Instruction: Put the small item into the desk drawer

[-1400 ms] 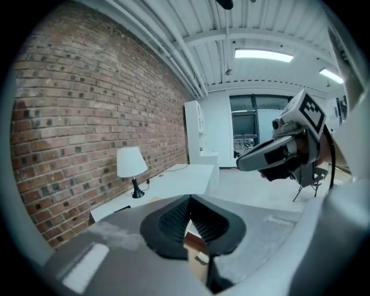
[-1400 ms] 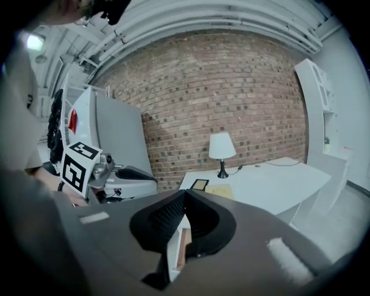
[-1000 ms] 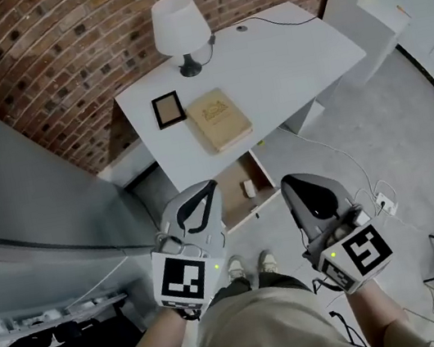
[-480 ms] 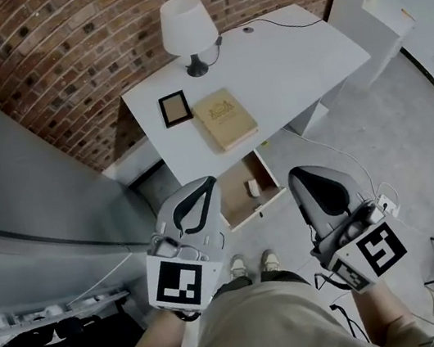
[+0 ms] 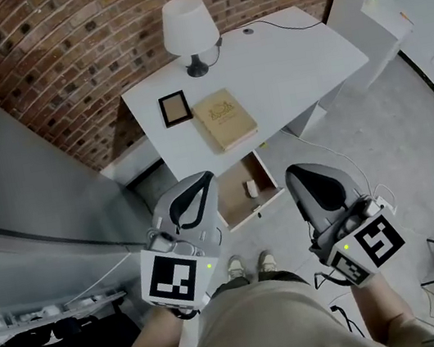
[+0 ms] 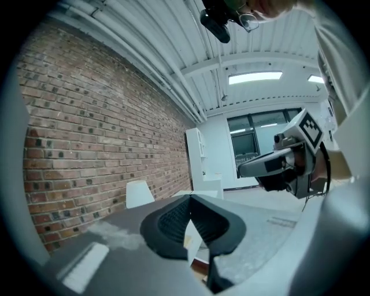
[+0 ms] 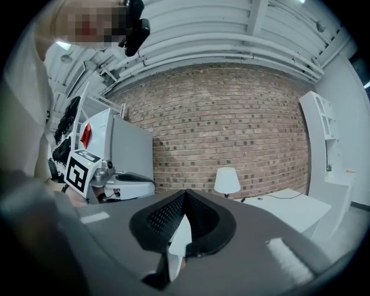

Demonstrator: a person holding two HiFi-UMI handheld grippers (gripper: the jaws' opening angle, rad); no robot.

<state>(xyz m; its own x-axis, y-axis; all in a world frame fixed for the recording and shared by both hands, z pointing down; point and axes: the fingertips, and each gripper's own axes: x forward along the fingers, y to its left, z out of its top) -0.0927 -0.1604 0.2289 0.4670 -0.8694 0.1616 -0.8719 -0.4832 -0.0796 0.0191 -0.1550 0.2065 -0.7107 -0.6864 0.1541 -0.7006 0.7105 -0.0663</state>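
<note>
The white desk (image 5: pixel 281 66) has its drawer (image 5: pixel 237 202) pulled open below the front edge. A small white item (image 5: pixel 251 190) lies inside the drawer, towards its right side. My left gripper (image 5: pixel 204 177) is held up near my body, just left of the drawer in the head view. Its jaws are shut with nothing between them (image 6: pixel 190 198). My right gripper (image 5: pixel 290 170) hovers to the right of the drawer, also shut and empty (image 7: pixel 185 192). Both point towards the desk and brick wall.
On the desk stand a white lamp (image 5: pixel 189 28), a small dark picture frame (image 5: pixel 175 108) and a tan book (image 5: pixel 225 119). A cable (image 5: pixel 282 24) runs across the back. A grey partition (image 5: pixel 28 185) stands at left. My shoes (image 5: pixel 250 265) are below the drawer.
The view has shifted slightly, so the desk sits a little further right. Both grippers have eased back towards my body and stay shut. The drawer and item have not moved.
</note>
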